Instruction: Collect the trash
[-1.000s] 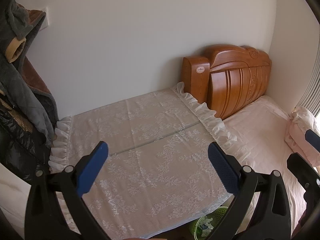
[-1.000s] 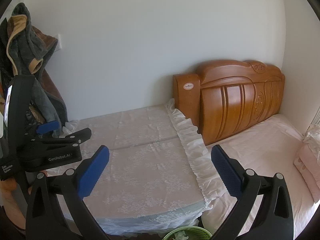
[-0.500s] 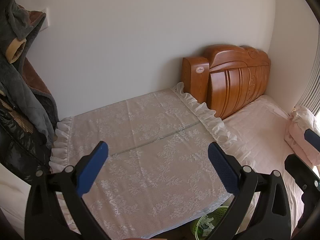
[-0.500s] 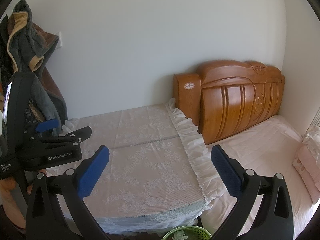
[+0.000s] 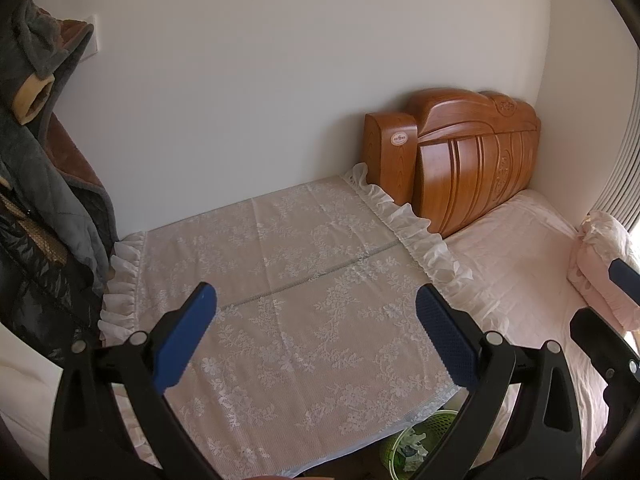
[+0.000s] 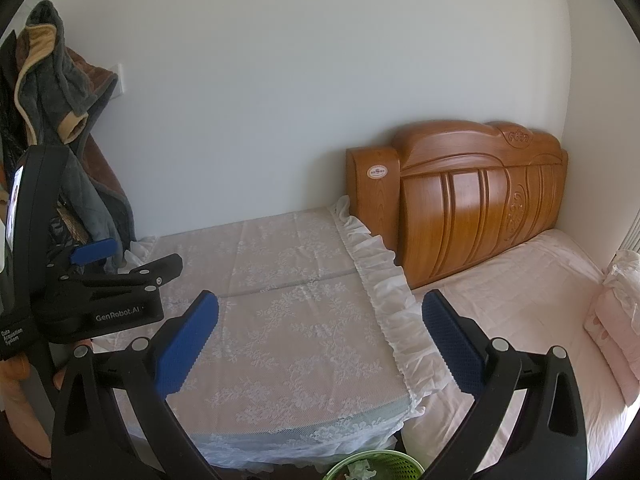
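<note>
We've got both the left gripper [image 5: 316, 328] and the right gripper [image 6: 320, 334] hovering over the lace-covered desk [image 5: 288, 280], fingers spread wide and holding nothing. The green trash basket [image 6: 374, 466] sits just below the desk's near edge with crumpled scraps inside. No loose trash shows on the desk, so we're probably done or need to look around next.

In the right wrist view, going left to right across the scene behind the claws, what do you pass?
Hanging coats → the left claw → lace-covered table → wooden headboard → pink bed → pillow.
</note>
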Tool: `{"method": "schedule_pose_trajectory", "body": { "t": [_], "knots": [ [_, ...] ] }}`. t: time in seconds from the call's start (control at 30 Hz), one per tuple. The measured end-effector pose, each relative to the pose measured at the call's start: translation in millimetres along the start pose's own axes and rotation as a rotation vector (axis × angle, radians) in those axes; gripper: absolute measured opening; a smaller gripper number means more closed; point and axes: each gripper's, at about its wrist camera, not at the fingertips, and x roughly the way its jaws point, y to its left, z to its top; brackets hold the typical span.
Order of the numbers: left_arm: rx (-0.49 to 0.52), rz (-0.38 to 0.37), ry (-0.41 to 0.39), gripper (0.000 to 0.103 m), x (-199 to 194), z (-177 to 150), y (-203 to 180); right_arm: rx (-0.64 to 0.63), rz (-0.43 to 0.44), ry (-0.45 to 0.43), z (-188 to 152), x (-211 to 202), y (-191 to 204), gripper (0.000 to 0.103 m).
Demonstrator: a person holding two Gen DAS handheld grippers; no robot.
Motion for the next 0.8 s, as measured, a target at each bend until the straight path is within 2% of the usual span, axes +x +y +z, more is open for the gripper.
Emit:
{"method": "schedule_pose_trajectory", "body": {
  "t": [0.8],
  "knots": [
    [-0.005, 0.002, 0.006, 0.096, -1.1, -1.2, 3.5, -0.001, -0.007, 0.009, -1.6, -1.6, 4.0, 0.101]
  ]
}}
